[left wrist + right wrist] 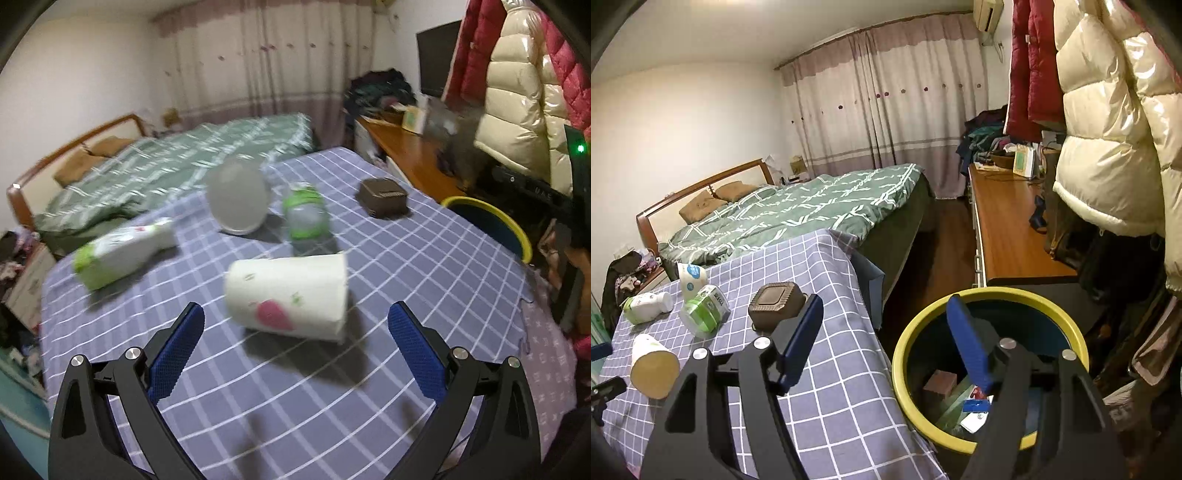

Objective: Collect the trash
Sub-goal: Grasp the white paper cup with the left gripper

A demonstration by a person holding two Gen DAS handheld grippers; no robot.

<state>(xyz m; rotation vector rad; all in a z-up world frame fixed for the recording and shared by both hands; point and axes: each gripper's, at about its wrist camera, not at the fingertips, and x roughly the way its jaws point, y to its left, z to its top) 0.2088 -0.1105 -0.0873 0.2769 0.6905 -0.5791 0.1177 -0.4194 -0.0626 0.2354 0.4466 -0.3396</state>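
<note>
A white paper cup (288, 295) with a pink mark lies on its side on the blue checked tablecloth (424, 266). My left gripper (295, 314) is open, its blue pads either side of the cup, just short of it. Behind lie a white-green bottle (122, 251), a round cup (238, 197), a green-labelled clear bottle (304, 214) and a brown box (384, 197). My right gripper (882, 306) is open and empty above the gap between the table and the yellow-rimmed bin (990, 295), which holds several scraps. The paper cup (652, 365) and brown box (777, 304) also show there.
A bed with a green quilt (812, 210) stands behind the table. A wooden sideboard (1008, 229) runs along the right wall, with hanging jackets (1108, 129) above the bin. Clothes are piled at the far left (624, 277).
</note>
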